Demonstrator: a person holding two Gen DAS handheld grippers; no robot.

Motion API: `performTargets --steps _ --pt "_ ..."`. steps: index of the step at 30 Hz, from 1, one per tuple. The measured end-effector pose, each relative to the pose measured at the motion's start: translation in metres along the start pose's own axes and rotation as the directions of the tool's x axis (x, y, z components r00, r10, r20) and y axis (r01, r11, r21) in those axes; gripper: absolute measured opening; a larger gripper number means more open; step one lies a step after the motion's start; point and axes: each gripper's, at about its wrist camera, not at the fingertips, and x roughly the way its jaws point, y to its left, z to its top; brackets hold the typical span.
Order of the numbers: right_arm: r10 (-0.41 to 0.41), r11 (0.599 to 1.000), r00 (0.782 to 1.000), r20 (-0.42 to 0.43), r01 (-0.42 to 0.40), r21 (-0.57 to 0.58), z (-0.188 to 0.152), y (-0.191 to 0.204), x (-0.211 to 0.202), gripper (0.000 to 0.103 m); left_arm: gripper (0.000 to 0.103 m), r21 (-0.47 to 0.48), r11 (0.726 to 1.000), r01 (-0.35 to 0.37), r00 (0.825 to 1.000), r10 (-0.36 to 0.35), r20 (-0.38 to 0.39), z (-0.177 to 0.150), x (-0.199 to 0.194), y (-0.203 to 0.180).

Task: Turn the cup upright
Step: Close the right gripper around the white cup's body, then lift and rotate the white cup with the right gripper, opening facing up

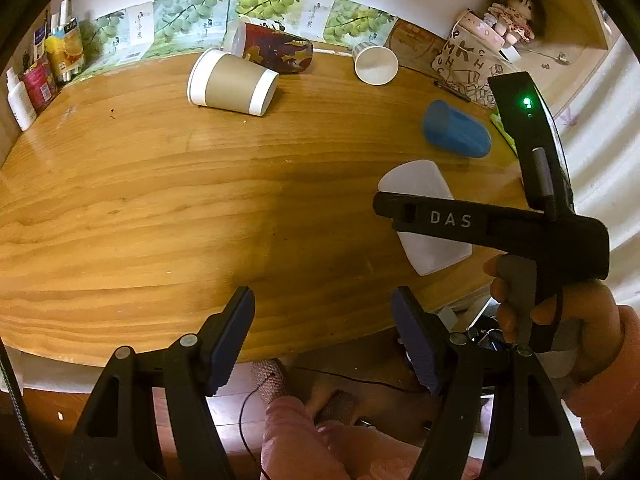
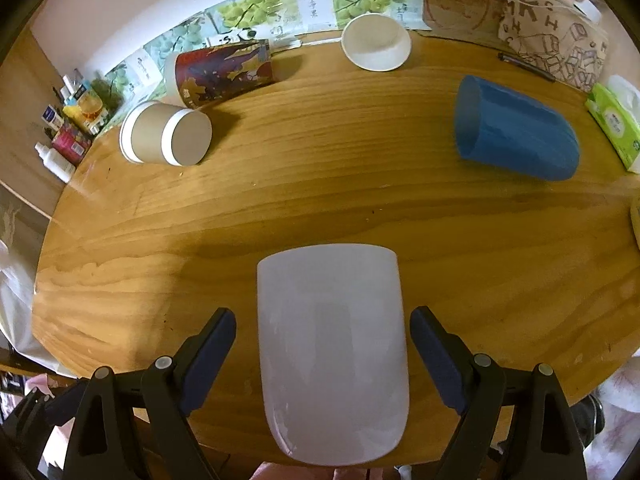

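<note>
A white plastic cup [image 2: 332, 352] lies on its side near the front edge of the wooden table [image 2: 320, 184]. My right gripper [image 2: 323, 340] is open, its two fingers on either side of the cup without touching it. In the left wrist view the same cup [image 1: 424, 188] lies partly hidden behind the right gripper's black body [image 1: 492, 224]. My left gripper [image 1: 323, 320] is open and empty over the table's front edge, left of the cup.
Other cups lie on their sides: a blue one [image 2: 516, 132] at right, a brown paper one [image 2: 168, 134] at left, a red patterned one [image 2: 224, 72] and a small white one [image 2: 376, 42] at the back. Bottles [image 2: 68, 132], a printed bag [image 2: 560, 40] and tissues [image 2: 616, 124] line the edges.
</note>
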Motion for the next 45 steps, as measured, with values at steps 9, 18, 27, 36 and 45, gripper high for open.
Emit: performTargets --steps 9,18,27,36,45 --pt "-0.030 0.994 0.999 0.011 0.031 -0.106 0.003 0.011 0.002 0.071 0.074 0.004 1.000 -0.002 1.000 0.002 -0.010 0.004 0.003 -0.001" --pt "-0.011 0.992 0.997 0.072 0.020 -0.128 0.003 0.014 -0.012 0.071 0.075 0.014 1.000 -0.015 1.000 0.015 -0.009 0.002 0.002 -0.004" --pt "-0.010 0.992 0.980 0.197 0.035 -0.123 0.001 0.011 -0.038 0.069 0.074 0.037 0.999 -0.026 1.000 0.026 -0.001 -0.001 -0.005 -0.012" --pt "0.037 0.996 0.934 0.354 -0.007 -0.086 -0.005 0.004 -0.055 0.068 0.075 0.070 0.996 -0.051 0.999 0.051 0.007 -0.006 -0.010 -0.020" --pt "0.044 0.996 0.943 0.330 -0.014 -0.092 -0.019 0.003 -0.039 0.068 0.075 0.095 0.992 -0.087 0.996 0.088 -0.002 -0.012 -0.014 -0.022"
